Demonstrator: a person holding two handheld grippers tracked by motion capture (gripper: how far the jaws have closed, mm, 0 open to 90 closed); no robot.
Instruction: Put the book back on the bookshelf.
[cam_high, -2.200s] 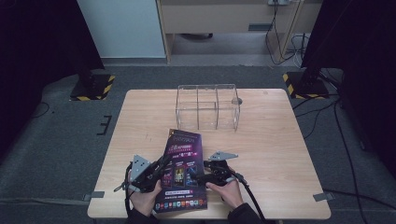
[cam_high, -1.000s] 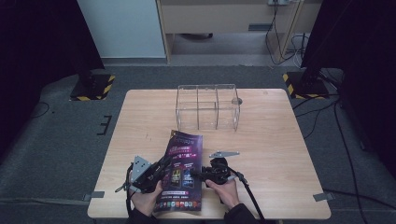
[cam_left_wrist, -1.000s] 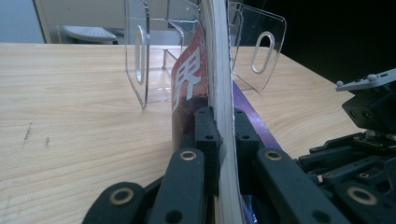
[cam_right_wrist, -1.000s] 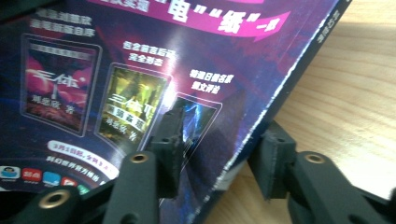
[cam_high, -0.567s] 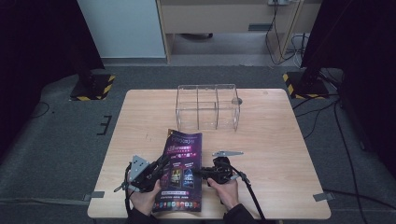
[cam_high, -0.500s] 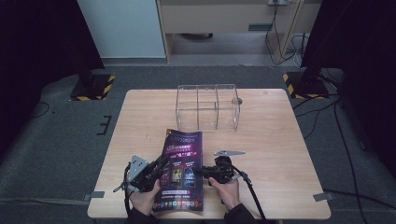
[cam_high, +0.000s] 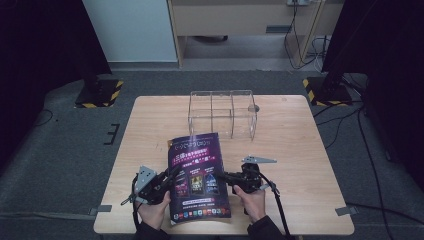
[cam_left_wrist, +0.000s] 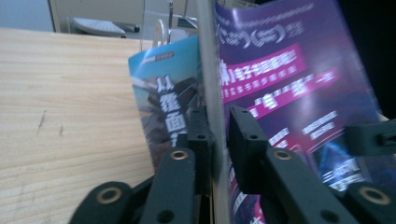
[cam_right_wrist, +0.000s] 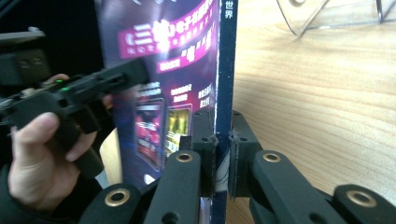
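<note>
Gripping the magazine (cam_high: 197, 177) from both sides, our two sets of fingers are clenched on its opposite edges. In the left gripper view, the fingers (cam_left_wrist: 198, 140) of the left gripper (cam_left_wrist: 217, 140) pinch the open page edge, with the purple cover on one side and a blue-toned back page on the other. In the right gripper view, the fingers (cam_right_wrist: 245, 140) of the right gripper (cam_right_wrist: 223, 142) clamp the dark blue spine, which runs straight up between them; farther off we see the left hand (cam_right_wrist: 35, 158) wrapped around its own tool.

From the high view, the left gripper (cam_high: 167, 181) meets the magazine's left edge and the right gripper (cam_high: 227, 176) its right edge, both at about mid-height of the cover. We hold the magazine over the near middle of the counter (cam_high: 295, 150), its cover facing up and its top edge toward the far side. Whether its lower edge touches the wood we cannot tell.

Beyond the magazine's top edge, a clear partitioned box (cam_high: 222, 114) stands on the far half of the counter, near the magazine but apart from it.
</note>
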